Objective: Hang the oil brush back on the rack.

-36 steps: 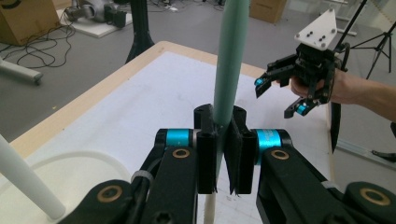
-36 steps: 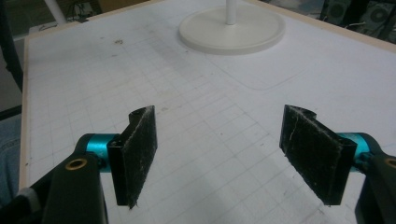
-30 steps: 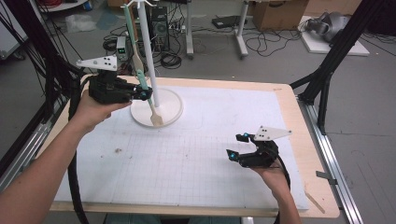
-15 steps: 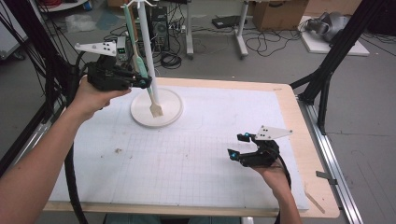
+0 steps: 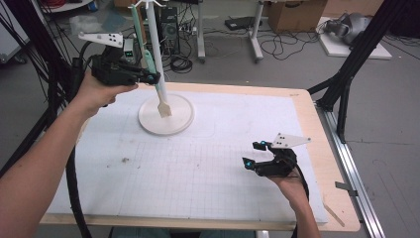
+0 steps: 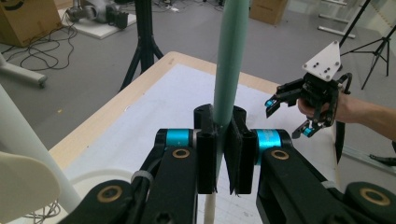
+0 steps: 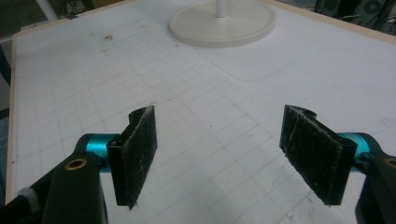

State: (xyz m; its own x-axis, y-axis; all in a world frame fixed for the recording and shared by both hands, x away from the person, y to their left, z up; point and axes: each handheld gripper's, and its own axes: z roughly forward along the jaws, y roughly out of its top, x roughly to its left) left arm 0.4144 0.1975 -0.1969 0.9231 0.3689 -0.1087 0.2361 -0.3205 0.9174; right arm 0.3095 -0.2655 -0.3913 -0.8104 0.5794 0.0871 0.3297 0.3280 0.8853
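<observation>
While the right tool (image 5: 258,159) gapes, the left tool (image 6: 224,154) pinches the green spatula (image 6: 229,65).

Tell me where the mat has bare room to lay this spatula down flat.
The widest bare patch is the gridded mat between the round stand base and the right gripper. The strip right of the base toward the table edge is bare too. It is crowded by the stand pole, where the left gripper holds the spatula.
</observation>
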